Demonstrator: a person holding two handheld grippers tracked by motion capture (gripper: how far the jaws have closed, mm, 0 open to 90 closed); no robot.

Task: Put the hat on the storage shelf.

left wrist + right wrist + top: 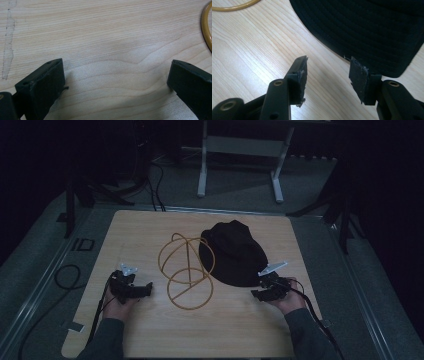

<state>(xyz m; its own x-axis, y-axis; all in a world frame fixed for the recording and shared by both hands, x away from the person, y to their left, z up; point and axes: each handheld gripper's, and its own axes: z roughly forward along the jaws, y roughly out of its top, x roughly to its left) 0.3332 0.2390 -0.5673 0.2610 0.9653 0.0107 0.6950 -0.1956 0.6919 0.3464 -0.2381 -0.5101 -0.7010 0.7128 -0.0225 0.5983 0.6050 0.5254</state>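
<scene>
A black bucket hat (232, 252) lies on the wooden table (150, 335), right of centre. A yellow wire hat stand (186, 270) with a ring base rests left of the hat, touching its brim. My left gripper (145, 291) lies low on the table left of the stand, jaws wide open over bare wood (115, 75); the stand's ring (206, 27) curves in at the far right of its view. My right gripper (256, 293) sits by the hat's near brim, open, its pads (358, 77) just short of the brim (367, 35), nothing between them.
Black cables (65, 277) trail off the table's left side and another runs from the right gripper. A white desk frame (240, 160) stands on the floor beyond the table. Dark stand legs flank both far corners.
</scene>
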